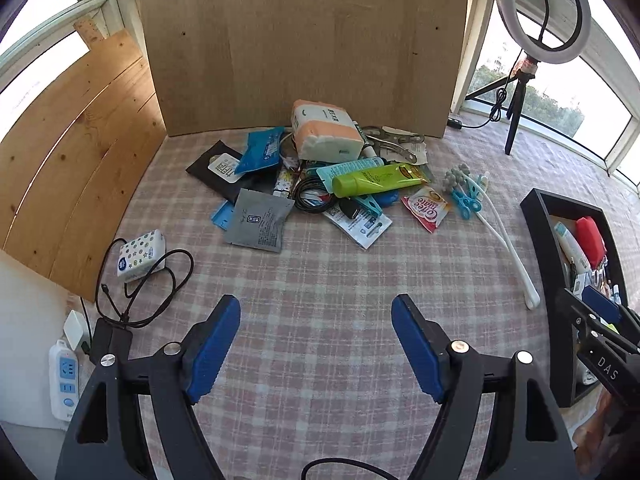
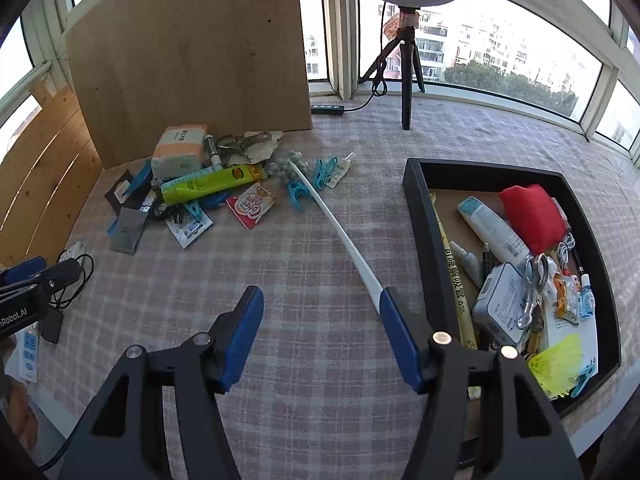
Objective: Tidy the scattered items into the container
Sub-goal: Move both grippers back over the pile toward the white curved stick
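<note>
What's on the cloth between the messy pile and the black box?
The long white brush lies slanting between the pile and the black box; clearest in the right wrist view.

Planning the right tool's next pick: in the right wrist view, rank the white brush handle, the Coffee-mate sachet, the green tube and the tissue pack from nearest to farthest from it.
1. White brush handle: its near end is by the right tool.
2. Coffee-mate sachet: mid-cloth, near edge of the pile.
3. Green tube: behind the sachet, leftward.
4. Tissue pack: back of the pile, by the board.
</note>
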Tool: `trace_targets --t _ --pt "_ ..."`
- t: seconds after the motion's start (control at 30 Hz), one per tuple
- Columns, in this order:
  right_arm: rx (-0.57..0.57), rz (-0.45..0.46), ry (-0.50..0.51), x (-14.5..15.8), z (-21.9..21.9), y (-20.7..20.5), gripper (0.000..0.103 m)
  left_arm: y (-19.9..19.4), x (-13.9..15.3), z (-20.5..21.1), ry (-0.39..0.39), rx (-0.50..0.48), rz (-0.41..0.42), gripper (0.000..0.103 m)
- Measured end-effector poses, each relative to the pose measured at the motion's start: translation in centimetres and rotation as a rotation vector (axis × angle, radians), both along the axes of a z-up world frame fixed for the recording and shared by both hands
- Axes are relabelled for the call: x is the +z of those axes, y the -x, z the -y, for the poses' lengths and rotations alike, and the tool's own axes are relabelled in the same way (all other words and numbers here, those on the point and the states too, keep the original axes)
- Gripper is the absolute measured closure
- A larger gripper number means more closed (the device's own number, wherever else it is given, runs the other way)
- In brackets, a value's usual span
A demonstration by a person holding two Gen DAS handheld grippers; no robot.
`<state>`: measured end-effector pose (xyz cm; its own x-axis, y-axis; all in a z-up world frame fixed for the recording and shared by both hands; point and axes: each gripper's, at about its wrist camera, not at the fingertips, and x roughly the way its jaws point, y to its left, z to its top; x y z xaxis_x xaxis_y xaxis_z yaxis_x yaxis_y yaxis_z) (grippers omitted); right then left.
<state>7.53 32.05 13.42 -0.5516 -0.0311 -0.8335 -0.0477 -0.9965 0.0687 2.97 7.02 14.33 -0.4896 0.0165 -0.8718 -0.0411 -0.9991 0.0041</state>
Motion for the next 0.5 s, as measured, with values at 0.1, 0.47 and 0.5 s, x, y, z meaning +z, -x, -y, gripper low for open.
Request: trace_targets --t 0.1,0.47,0.5 --pt "-0.008 0.008 0.012 -0.6 0.2 0.1 0.043 -0.4 -0.2 0.7 -0.024 0.022 0.006 0.027" --pt "0.011 0.025 0.011 -1.4 1.3 0.1 0.043 -0.6 0.2 0.4 -0.031 0.012 0.0 0.027" --pt "0.011 0.026 0.011 -1.5 1.3 0.1 0.043 -0.6 0.1 0.2 -0.031 0.008 0.003 0.027"
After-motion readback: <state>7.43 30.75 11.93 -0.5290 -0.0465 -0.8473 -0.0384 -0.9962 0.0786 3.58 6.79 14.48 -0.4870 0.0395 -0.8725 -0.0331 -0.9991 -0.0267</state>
